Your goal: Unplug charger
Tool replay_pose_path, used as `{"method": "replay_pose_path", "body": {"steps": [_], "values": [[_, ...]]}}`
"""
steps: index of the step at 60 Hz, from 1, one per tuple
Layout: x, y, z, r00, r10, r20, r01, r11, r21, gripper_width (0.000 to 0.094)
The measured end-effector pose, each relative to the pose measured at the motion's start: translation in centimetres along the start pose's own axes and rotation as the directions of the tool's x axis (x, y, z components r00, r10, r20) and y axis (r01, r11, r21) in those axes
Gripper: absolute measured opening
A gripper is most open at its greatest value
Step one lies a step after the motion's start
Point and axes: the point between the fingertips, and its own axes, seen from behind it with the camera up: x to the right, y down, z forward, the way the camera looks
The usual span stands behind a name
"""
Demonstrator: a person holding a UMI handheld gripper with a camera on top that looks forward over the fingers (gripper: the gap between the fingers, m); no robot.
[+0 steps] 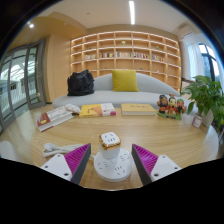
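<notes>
At bottom centre the gripper hangs wide open and empty over one round white power hub between its two fingers, one small, light, rigid-looking charger just beyond, best pinched by its sides, then books and one sofa farther up.
</notes>
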Motion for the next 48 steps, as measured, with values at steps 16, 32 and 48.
{"method": "replay_pose_path", "body": {"steps": [16,32,48], "values": [[-0.6,-0.2,3.4,0.999,0.039,-0.02,-0.039,0.999,0.004,0.0419],[-0.9,-0.7,3.3,0.999,0.046,-0.006,-0.046,0.999,0.0,0.0229],[0.1,-23.3,-7.5,0.999,0.012,0.036,-0.027,0.892,0.45,0.0224]]}}
